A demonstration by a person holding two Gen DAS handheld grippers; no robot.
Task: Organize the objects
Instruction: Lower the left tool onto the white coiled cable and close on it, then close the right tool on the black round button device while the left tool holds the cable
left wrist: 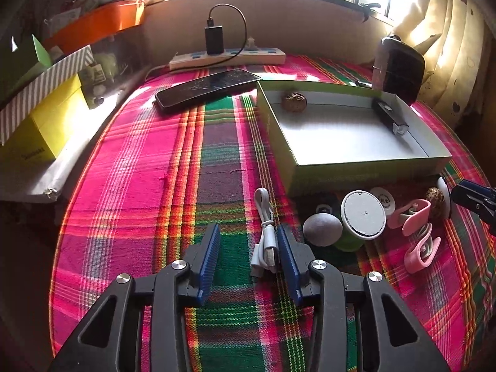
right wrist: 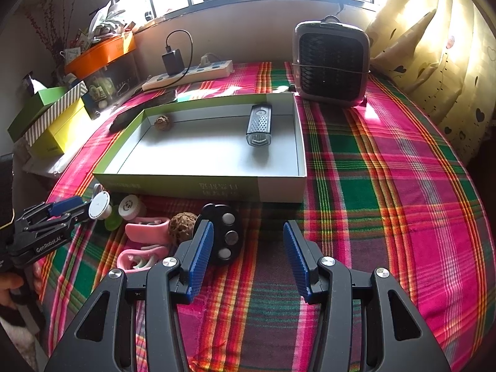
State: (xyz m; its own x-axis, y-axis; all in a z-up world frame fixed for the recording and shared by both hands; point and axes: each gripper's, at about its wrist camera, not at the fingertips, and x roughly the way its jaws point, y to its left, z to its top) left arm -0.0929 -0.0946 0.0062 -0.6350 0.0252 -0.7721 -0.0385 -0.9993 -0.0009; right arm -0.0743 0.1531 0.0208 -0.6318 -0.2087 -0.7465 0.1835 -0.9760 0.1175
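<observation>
Two things already lie in the open box [right wrist: 279,186]: a walnut [right wrist: 162,123] near its far left corner and a black bike light [right wrist: 259,125] by its right wall. Roughly eight more wait on the cloth in front of it, among them a white cable [left wrist: 266,238], pink clips [left wrist: 409,214] and a second walnut [right wrist: 183,223]. Both the left gripper [left wrist: 248,266] and the right gripper [right wrist: 248,257] hang spread wide and empty, the cable lying between the left one's fingers.

"GenRobot.AI" reads clear in white on the left gripper [right wrist: 46,226]; print on the green box [right wrist: 173,186] front wall is too blurred.
</observation>
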